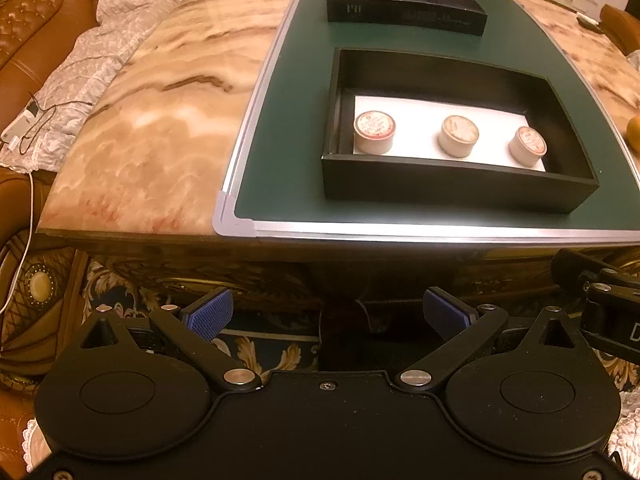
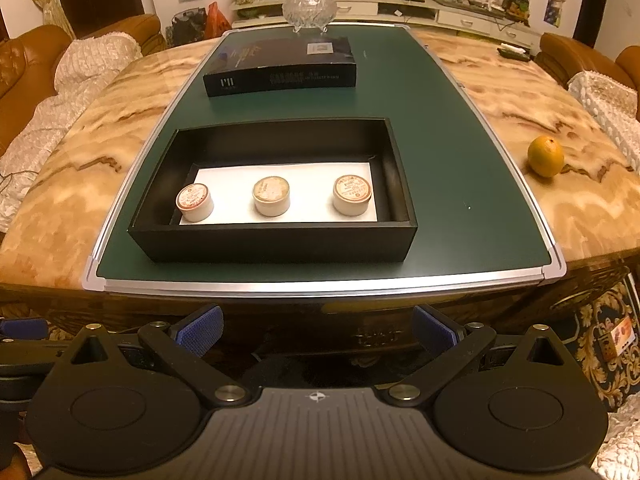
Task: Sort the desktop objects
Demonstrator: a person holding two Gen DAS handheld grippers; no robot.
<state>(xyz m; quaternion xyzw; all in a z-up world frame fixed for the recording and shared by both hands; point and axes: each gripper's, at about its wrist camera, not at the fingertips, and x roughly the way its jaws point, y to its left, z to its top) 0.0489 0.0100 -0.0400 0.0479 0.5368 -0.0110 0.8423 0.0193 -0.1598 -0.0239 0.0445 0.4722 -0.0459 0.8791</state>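
An open black box (image 2: 276,240) (image 1: 452,192) stands on the green board (image 2: 460,200) (image 1: 288,152). On white paper inside it stand three small round white jars: left (image 2: 195,202) (image 1: 375,132), middle (image 2: 272,195) (image 1: 459,136), right (image 2: 352,194) (image 1: 527,146). The black box lid (image 2: 280,66) (image 1: 406,10) lies behind it on the board. My left gripper (image 1: 328,314) and right gripper (image 2: 316,326) are both open and empty, held off the table's near edge, below its top.
An orange (image 2: 545,156) lies on the marble table (image 2: 560,208) right of the board. A glass lidded bowl (image 2: 309,8) stands at the board's far end. Sofas with lace covers (image 1: 88,64) flank the table. The right gripper's body (image 1: 608,300) shows in the left wrist view.
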